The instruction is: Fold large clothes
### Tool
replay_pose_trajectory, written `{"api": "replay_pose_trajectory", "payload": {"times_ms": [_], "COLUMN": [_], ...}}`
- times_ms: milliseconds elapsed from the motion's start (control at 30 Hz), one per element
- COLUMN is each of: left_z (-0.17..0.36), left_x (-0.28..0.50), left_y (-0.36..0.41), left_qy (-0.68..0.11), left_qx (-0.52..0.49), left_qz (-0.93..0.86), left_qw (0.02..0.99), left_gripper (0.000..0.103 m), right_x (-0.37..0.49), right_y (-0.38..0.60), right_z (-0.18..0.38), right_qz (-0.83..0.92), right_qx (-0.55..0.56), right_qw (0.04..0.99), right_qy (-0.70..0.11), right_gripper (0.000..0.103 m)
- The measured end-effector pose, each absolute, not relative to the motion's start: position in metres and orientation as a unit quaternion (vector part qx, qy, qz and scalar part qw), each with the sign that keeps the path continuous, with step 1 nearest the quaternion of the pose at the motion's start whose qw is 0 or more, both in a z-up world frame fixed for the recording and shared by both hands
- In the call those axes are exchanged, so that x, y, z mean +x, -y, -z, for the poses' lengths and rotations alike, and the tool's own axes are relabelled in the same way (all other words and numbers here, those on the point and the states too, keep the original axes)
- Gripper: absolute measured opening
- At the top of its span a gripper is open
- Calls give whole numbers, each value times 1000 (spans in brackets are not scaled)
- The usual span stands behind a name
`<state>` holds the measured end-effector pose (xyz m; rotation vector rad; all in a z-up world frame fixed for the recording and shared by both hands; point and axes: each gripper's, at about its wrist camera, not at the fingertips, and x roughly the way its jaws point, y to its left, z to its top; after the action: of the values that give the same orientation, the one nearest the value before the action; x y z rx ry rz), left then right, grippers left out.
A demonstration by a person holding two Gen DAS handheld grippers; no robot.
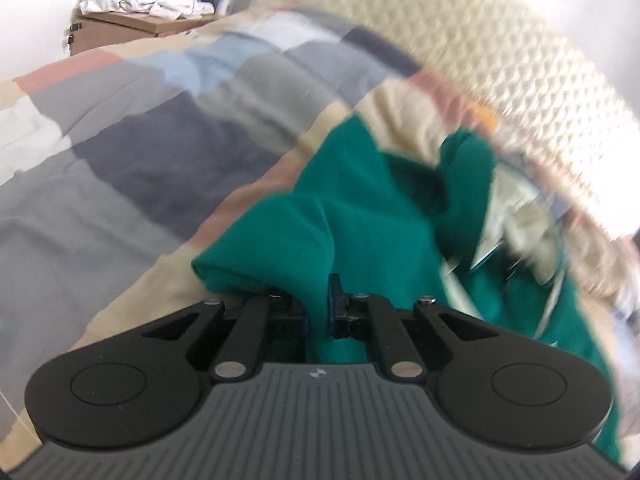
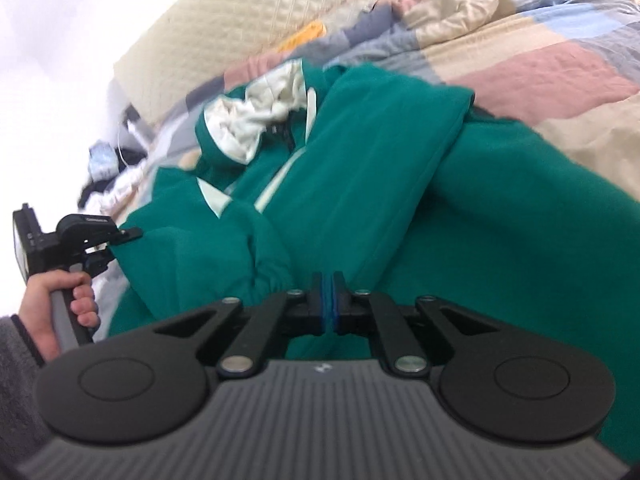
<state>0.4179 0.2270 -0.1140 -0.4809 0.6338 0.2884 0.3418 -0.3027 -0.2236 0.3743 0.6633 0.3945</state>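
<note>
Soft, bulky green jacket (image 2: 360, 168) sprawled on bed (image 2: 560, 68); best grabbed at hems. Left hand-held gripper (image 1: 319, 308) clamped on fabric fold. Right hand-held gripper (image 2: 329, 304) pinched together, apparently on thin edge.

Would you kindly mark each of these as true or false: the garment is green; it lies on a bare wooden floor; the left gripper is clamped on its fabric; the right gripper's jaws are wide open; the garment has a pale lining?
1. The garment is green. True.
2. It lies on a bare wooden floor. False: it lies on a patchwork quilt.
3. The left gripper is clamped on its fabric. True: green cloth runs between the pads.
4. The right gripper's jaws are wide open. False: the pads are pressed together, at the fabric's edge; whether cloth is pinched between them cannot be told.
5. The garment has a pale lining. True.
</note>
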Motion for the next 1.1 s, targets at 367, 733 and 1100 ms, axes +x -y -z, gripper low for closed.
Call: {"api": "replay_pose_trajectory", "payload": {"times_ms": [367, 733, 1100], "left_z": [89, 51, 130], "left_x": [371, 316, 331], "left_y": [-188, -69, -33], "left_qy": [-320, -306, -396], "left_qx": [-122, -50, -37], "left_qz": [-96, 42, 40], "left_qw": [935, 950, 917], "left_gripper": [57, 57, 57], "right_x": [339, 322, 319], "right_y": [300, 297, 293], "right_z": [225, 208, 212], "right_qz": [-187, -192, -177], "right_qx": [174, 142, 111], "right_qw": [910, 927, 934], "right_qy": [-326, -291, -289], "right_gripper": [7, 8, 8]}}
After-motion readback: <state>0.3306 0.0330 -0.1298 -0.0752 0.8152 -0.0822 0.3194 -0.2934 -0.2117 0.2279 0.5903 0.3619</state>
